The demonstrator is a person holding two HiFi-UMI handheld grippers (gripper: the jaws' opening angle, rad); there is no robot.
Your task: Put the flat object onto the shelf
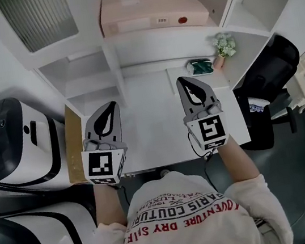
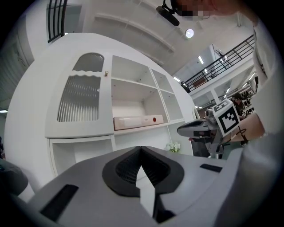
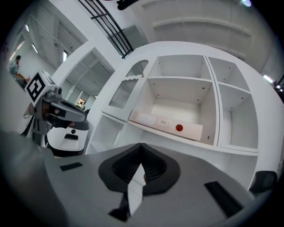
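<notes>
The flat object is a pale pink box (image 1: pixel 152 10) with a red dot. It lies on the white shelf (image 1: pixel 161 34) above the desk, and also shows as the box (image 2: pixel 137 120) and the box (image 3: pixel 166 124) in the two gripper views. No gripper touches it. My left gripper (image 1: pixel 113 104) hovers over the white desk (image 1: pixel 154 130), shut and empty. My right gripper (image 1: pixel 182 80) hovers beside it, also shut with nothing between its jaws. In their own views, the left gripper (image 2: pixel 141 148) and right gripper (image 3: pixel 142 145) both point at the shelf unit, tips together.
Two white-and-black machines (image 1: pixel 13 146) (image 1: pixel 39 240) stand at the left, with a wooden board (image 1: pixel 74 142) between them and the desk. A small flower pot (image 1: pixel 224 47) and a green item (image 1: pixel 201 66) sit at the desk's back right. A black chair (image 1: pixel 271 71) stands to the right.
</notes>
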